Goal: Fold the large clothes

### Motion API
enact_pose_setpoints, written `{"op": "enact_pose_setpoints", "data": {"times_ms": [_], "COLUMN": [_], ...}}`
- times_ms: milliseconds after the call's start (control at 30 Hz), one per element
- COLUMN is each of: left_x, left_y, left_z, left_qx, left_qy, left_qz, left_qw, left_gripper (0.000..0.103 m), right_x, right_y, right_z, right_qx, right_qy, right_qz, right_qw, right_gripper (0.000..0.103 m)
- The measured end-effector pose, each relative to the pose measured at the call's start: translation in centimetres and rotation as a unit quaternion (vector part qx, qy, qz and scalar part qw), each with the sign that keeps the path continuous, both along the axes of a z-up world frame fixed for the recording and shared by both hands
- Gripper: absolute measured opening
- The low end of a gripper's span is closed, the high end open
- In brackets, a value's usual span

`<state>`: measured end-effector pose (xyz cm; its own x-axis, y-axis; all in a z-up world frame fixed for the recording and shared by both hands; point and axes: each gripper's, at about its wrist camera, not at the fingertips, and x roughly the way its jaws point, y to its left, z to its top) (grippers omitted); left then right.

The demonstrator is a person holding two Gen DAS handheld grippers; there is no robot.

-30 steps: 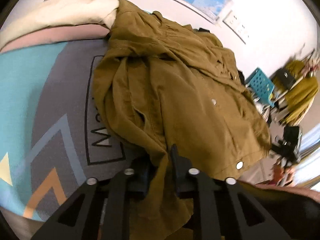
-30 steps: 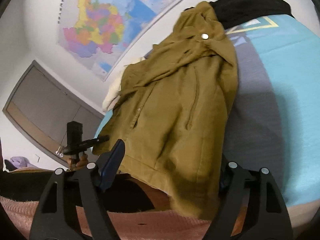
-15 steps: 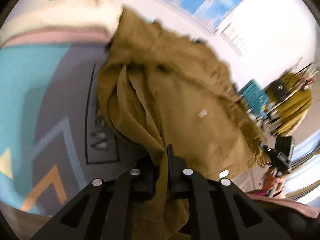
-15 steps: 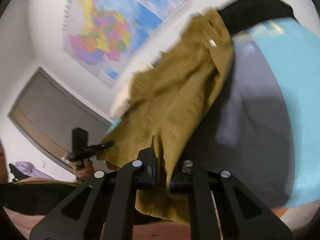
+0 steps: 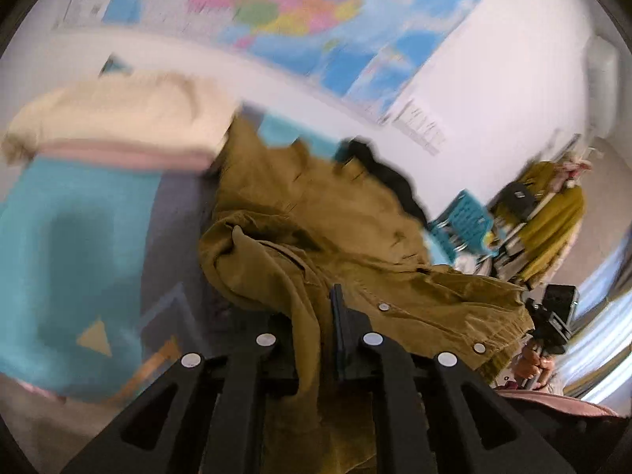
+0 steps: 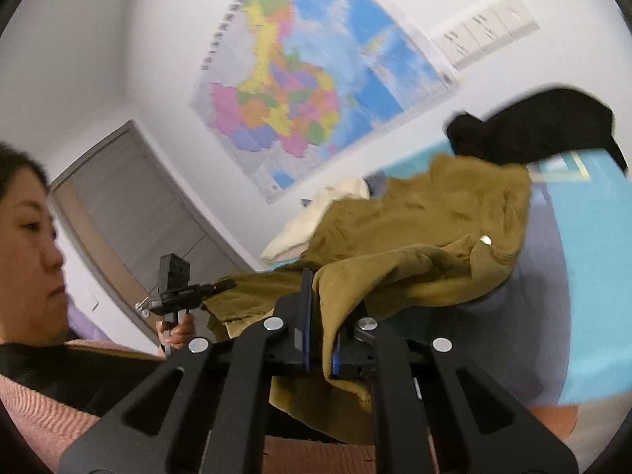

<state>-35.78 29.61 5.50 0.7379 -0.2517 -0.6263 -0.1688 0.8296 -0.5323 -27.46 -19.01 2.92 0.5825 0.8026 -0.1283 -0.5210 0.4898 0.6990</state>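
Broadly, the teal-and-grey bed cover [image 5: 71,245] carries the olive jacket [image 5: 328,233] across its middle. Its near hem hangs lifted off the cover's near edge, pinched in the left gripper [image 5: 316,335] and the right gripper [image 6: 322,316], both clamped tight on cloth.

We count one olive jacket [image 5: 355,245], one black garment [image 6: 545,126], one cream garment [image 5: 118,114], one wall map [image 6: 312,79], one teal basket [image 5: 462,221], two grippers, left [image 5: 316,339] and right [image 6: 320,335], and three metal snaps [image 5: 384,307] on the jacket.
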Motion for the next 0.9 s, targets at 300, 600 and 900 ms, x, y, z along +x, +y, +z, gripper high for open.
{"op": "enact_pose_setpoints", "data": {"times_ms": [300,600,900], "left_x": [1.9,6.9,13.0], "left_y": [0.9,2.1,2.5], "left_z": [0.8,3.8,5.9], "left_qx": [-0.002,0.032,0.086], "left_qy": [0.005,0.007,0.030], "left_qz": [-0.001,-0.004,0.008], "left_qw": [1.0000,0.9995,0.9958], "left_gripper": [0.011,0.012,0.012], "right_x": [0.7,5.9,11.5], "right_y": [-0.7,-1.6,-1.9], "right_z": [0.0,2.7,3.9], "right_qx": [0.021,0.031,0.034], "right_qy": [0.000,-0.010,0.004], "right_qz": [-0.022,-0.040,-0.054], "right_qw": [1.000,0.999,0.998], "right_gripper": [0.007,0.007,0.007]}}
